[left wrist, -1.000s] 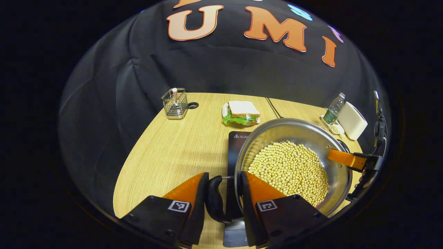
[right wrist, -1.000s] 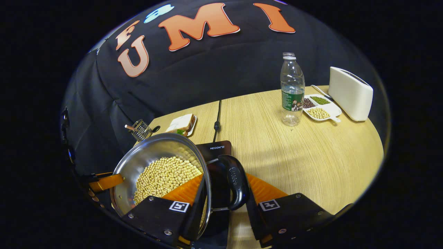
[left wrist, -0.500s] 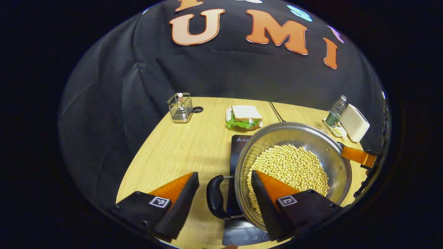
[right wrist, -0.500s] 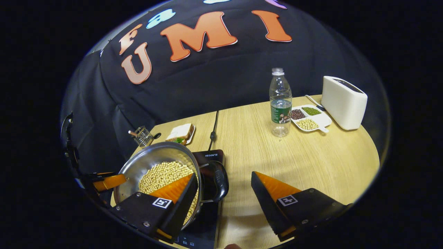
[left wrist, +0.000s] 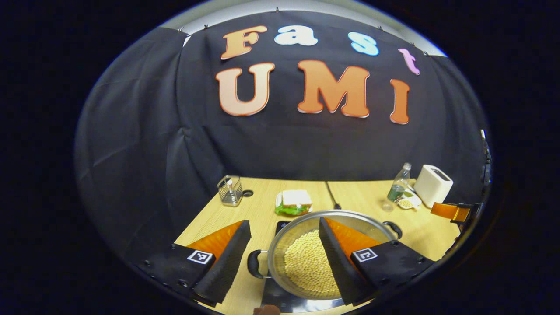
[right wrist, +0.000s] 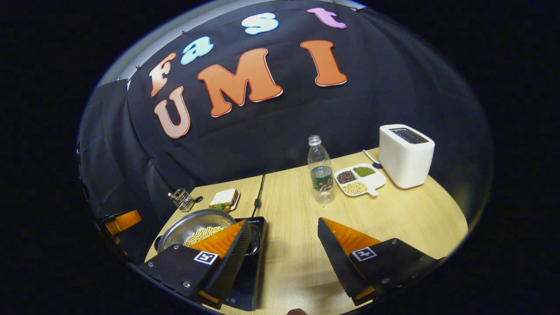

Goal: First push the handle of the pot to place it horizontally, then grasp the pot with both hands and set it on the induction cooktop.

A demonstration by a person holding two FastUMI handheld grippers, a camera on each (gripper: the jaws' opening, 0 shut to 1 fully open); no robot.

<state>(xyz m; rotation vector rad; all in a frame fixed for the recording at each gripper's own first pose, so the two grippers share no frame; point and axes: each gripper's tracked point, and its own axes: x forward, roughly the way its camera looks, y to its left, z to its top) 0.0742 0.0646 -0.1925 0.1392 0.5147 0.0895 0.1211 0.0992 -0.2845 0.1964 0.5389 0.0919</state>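
Observation:
A steel pot [left wrist: 304,262] filled with pale soybeans sits on the black induction cooktop [left wrist: 273,299], its two black side handles pointing left [left wrist: 253,264] and right [left wrist: 393,227]. My left gripper [left wrist: 283,222] hovers open above and short of the pot, holding nothing. In the right gripper view the pot [right wrist: 192,225] lies low at the left on the cooktop [right wrist: 247,284]. My right gripper [right wrist: 284,223] is open over bare table to the right of the pot. Each view catches the other gripper at its edge, far right [left wrist: 453,212] and far left [right wrist: 120,221].
A sandwich on a plate [left wrist: 293,202] and a wire basket [left wrist: 229,191] stand behind the pot. A water bottle [right wrist: 321,175], a divided dish of beans [right wrist: 358,179] and a white toaster [right wrist: 404,159] stand at the back right. A black cable [right wrist: 258,197] runs to the cooktop.
Both grippers opened and let go of the pot's handles, then drew back and up. The pot stays on the cooktop and looks smaller and farther in both views.

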